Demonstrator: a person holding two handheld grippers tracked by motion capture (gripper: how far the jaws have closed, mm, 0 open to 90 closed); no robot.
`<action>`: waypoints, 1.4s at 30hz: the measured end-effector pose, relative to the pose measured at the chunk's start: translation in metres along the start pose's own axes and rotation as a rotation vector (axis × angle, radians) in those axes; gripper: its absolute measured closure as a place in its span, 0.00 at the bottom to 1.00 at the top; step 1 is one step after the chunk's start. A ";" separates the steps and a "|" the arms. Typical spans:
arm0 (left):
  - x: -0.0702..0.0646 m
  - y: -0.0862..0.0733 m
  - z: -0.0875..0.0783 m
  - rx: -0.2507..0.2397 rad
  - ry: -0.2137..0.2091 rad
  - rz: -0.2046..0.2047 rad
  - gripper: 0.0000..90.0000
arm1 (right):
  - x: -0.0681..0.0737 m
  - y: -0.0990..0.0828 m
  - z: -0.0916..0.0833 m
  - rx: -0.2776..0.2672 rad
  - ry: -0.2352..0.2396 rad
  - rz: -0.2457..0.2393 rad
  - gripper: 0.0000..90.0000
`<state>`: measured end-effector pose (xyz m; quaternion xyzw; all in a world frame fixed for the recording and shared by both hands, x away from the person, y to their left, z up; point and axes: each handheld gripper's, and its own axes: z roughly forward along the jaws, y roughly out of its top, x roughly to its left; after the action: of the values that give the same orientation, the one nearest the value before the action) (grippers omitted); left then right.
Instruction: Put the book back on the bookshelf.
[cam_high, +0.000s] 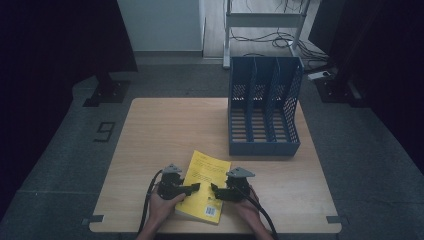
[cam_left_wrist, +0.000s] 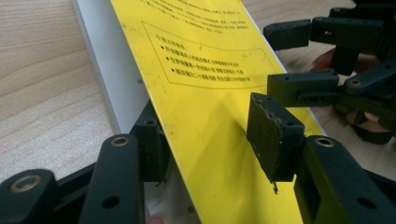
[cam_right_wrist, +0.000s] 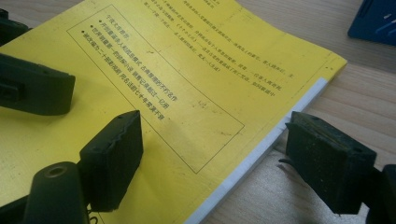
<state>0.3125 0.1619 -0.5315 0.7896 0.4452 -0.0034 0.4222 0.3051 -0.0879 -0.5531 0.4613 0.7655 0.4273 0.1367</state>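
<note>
The left tongs (cam_left_wrist: 205, 140) have one pad under the lifted cover edge of the thin yellow paperback book (cam_left_wrist: 205, 70) and one pad above the cover; the jaws stand partly open, and the upper pad does not press on the cover, so there is no tight hold yet; the lower pad sits against the underside of the cover, next to the white page block. The right tongs (cam_right_wrist: 210, 154) stand wide open over the other long edge of the book; one pad hovers above the yellow cover and the other pad is just off the book's edge, low by the wood; they hold nothing.

The book lies flat on the pale wooden surface (cam_high: 150, 130), at the near edge, between the two hands; its back cover with black print faces up. The blue plastic file rack with three slots (cam_high: 264, 105) stands upright beyond the book, toward the far right corner of the surface, well apart from the book; all three slots look bare.

My guess is that the book should end up standing in one slot of the rack; if so, the job has only begun; the tongs have come to the book, one on each side; gripping it, lifting it, turning it upright and sliding it into a slot are all left to do.
</note>
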 end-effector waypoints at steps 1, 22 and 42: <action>0.000 0.000 0.000 0.000 0.000 0.000 0.55 | 0.000 0.000 0.000 0.000 0.000 0.000 0.21; 0.013 0.020 0.010 0.019 0.005 -0.029 0.52 | -0.004 0.000 -0.001 0.006 0.020 -0.012 0.22; 0.016 0.018 0.005 -0.048 0.003 -0.007 0.80 | -0.006 0.001 0.000 0.010 0.025 -0.006 0.22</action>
<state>0.3365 0.1648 -0.5291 0.7779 0.4485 0.0068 0.4402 0.3087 -0.0926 -0.5533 0.4542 0.7707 0.4287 0.1260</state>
